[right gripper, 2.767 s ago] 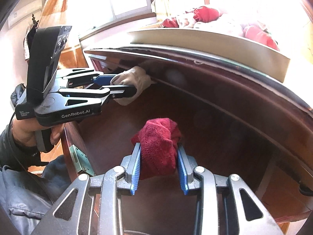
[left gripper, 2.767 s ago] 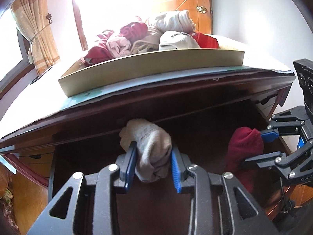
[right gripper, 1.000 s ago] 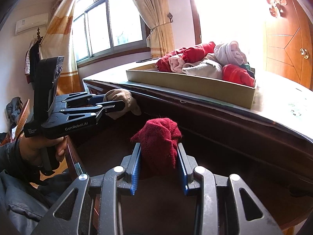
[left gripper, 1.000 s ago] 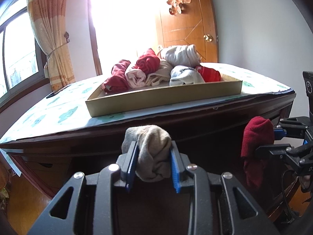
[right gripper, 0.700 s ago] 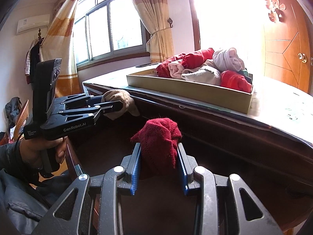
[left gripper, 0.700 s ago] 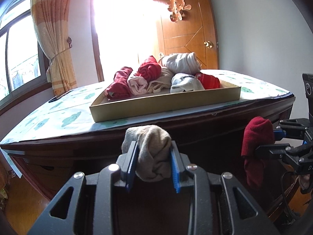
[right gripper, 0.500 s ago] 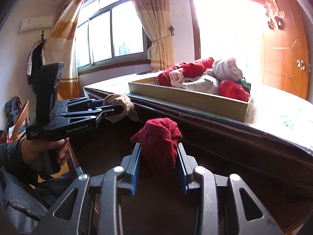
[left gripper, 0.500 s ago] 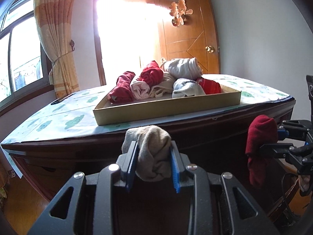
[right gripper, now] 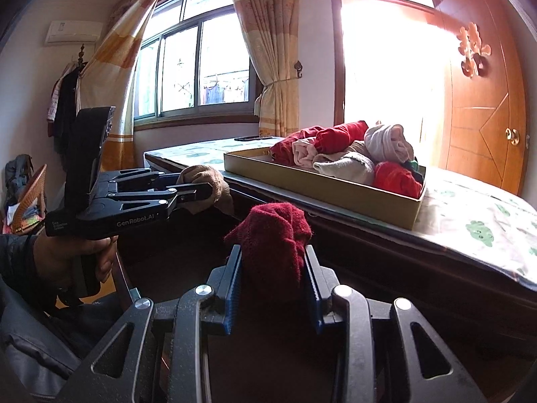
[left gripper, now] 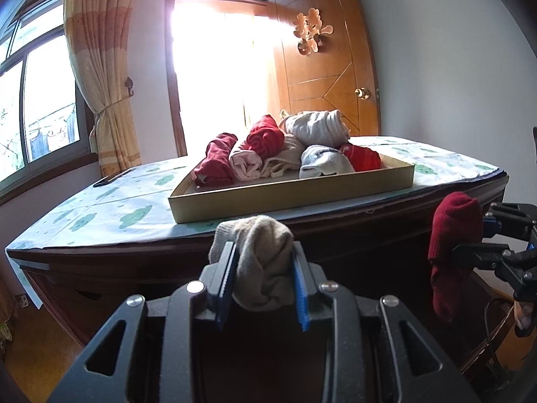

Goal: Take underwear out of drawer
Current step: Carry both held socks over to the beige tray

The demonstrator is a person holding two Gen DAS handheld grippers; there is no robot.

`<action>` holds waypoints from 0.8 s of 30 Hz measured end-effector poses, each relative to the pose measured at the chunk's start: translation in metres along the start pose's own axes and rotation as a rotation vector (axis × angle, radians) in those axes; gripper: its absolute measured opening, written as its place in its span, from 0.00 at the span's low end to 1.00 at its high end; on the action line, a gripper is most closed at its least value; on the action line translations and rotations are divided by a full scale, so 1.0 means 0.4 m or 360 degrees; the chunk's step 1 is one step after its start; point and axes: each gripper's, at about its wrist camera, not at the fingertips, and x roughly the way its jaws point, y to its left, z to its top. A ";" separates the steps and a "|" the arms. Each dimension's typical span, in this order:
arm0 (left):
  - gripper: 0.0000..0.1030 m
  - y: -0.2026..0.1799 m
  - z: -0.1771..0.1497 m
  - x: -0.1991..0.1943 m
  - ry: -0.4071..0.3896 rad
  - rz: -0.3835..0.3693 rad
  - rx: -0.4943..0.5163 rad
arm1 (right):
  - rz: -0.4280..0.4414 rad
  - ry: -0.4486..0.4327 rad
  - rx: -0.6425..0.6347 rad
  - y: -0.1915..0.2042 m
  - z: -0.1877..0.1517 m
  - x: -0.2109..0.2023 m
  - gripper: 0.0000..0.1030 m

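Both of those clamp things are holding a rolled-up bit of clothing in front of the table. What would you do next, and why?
Probably carry both forward over the tray and let go. The left gripper is shut on a beige roll, the right gripper on a dark red roll, both short of the table edge, and the tray already holds similar rolled garments.

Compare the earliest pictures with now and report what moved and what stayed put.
Both grippers have risen from the drawer opening to about tabletop level, carrying their loads. The left gripper still clamps the beige roll; the right gripper still clamps the dark red roll. Nothing was taken or let go. The cardboard tray and its pile of rolled garments stayed put.
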 end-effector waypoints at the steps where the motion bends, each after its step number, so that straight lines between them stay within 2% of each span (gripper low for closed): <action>1: 0.29 0.000 0.000 0.000 -0.0001 0.0001 0.0000 | -0.0004 -0.0004 -0.0009 0.001 -0.001 0.000 0.35; 11: 0.29 0.014 0.017 -0.008 -0.0002 0.0007 -0.0015 | 0.0035 0.0007 0.0019 -0.007 0.017 0.005 0.35; 24: 0.29 0.039 0.101 -0.012 -0.0033 0.0013 0.0023 | 0.0080 -0.0060 0.0018 -0.035 0.145 -0.012 0.35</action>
